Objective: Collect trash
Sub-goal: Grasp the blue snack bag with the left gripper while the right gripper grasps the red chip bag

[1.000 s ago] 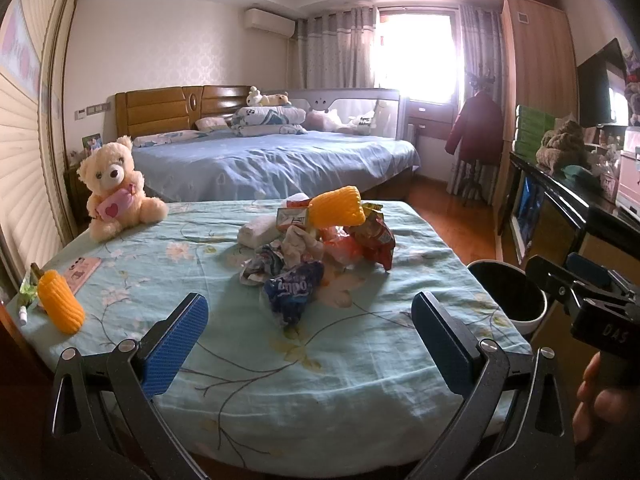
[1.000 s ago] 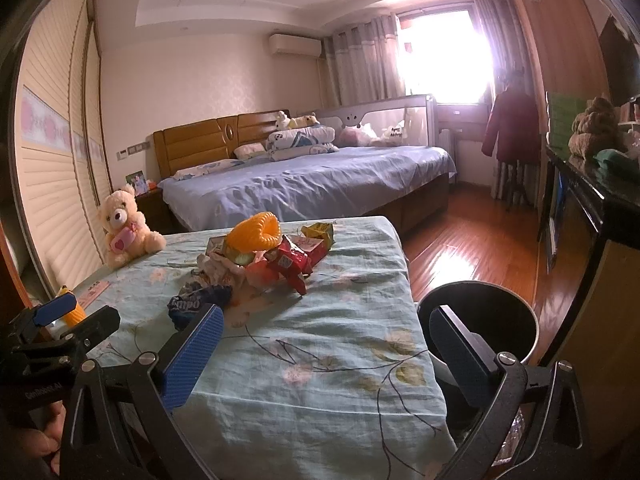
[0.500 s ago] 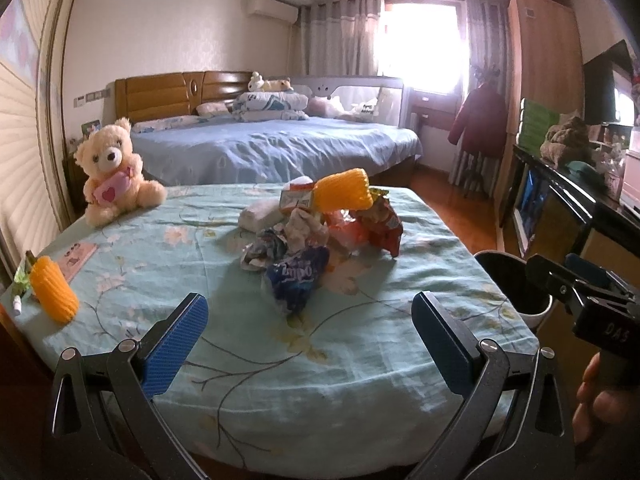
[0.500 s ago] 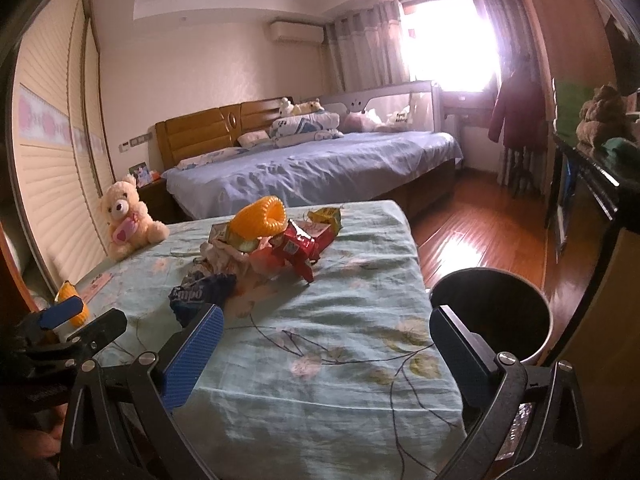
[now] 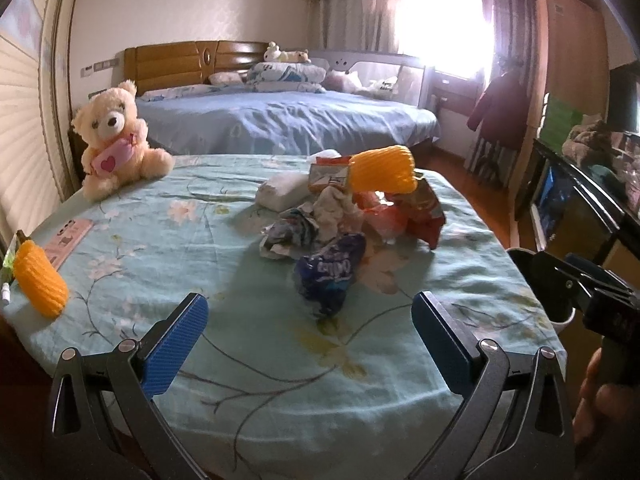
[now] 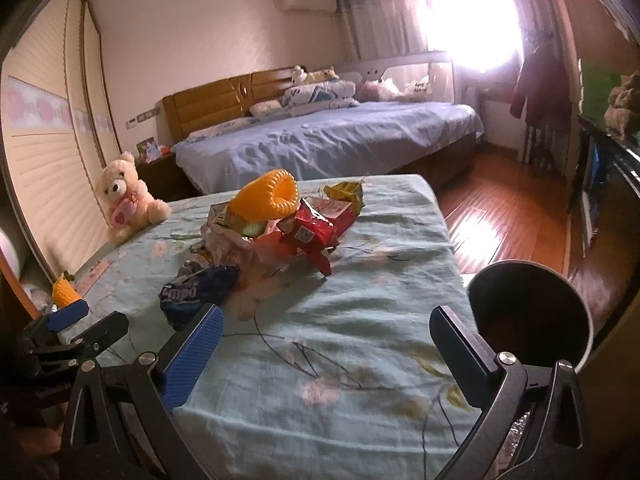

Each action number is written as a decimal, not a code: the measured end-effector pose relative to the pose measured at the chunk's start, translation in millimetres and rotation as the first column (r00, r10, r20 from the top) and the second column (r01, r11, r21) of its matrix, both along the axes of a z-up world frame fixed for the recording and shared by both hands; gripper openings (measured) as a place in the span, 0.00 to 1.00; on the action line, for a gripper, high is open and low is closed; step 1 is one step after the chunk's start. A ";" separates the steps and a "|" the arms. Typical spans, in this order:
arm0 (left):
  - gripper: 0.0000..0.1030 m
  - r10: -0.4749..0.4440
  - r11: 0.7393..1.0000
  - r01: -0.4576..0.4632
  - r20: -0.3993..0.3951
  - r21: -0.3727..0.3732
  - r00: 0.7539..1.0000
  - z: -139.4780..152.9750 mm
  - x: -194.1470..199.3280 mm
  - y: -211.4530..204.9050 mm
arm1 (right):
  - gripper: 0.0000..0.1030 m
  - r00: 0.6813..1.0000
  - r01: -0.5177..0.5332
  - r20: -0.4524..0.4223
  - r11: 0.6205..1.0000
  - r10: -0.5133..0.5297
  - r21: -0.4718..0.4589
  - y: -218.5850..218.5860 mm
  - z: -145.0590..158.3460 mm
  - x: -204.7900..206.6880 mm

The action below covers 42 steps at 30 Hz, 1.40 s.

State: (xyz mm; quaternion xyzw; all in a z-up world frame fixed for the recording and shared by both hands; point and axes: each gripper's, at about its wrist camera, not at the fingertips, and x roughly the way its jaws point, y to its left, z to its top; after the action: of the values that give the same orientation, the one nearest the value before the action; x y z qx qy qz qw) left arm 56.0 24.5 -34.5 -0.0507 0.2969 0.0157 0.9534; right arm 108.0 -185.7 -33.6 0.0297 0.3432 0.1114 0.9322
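Both grippers, left and right, had jaws spread over bare worktop edge; blue wrapper, lettering unreadable, lay just ahead; bin beside right jaw.

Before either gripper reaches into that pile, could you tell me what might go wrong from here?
The orange foam net sits loosely atop the trash pile; pulling the blue wrapper might topple it. The bin stands beside the table, below its edge, so light wrappers could miss. Both grippers' jaws are open and empty.
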 end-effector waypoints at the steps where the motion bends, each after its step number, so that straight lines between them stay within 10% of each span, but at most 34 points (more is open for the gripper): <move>1: 1.00 0.001 1.000 -0.001 -0.009 -0.003 1.000 -1.5 4.7 1.9 | 1.00 1.000 -0.001 -0.012 1.000 0.002 0.004 0.5 -2.5 6.2; 19: 0.95 -0.022 0.999 0.017 -0.135 -0.036 0.991 -31.8 72.3 13.6 | 0.94 0.981 -0.064 -0.180 0.997 0.070 0.035 21.4 -46.7 106.3; 28: 0.60 -0.094 0.993 0.080 -0.181 -0.082 0.979 -43.7 88.1 7.2 | 0.57 0.963 -0.076 -0.257 0.996 0.083 0.039 26.5 -70.2 141.0; 30: 0.46 -0.127 0.988 0.107 -0.197 -0.109 0.972 -47.2 90.2 5.4 | 0.26 0.960 -0.078 -0.264 0.996 0.089 0.051 26.4 -72.2 142.6; 42: 0.35 -0.225 0.970 0.205 -0.156 -0.131 0.962 -33.9 78.1 -20.6 | 0.23 0.973 -0.051 -0.219 0.992 0.076 0.119 -4.4 -52.2 103.3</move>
State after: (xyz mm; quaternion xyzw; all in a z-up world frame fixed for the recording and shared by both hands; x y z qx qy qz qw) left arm 134.1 3.9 -68.5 -0.0709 0.3811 -0.1007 0.9163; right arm 211.3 -190.1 -85.8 0.0838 0.4397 0.1562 0.8805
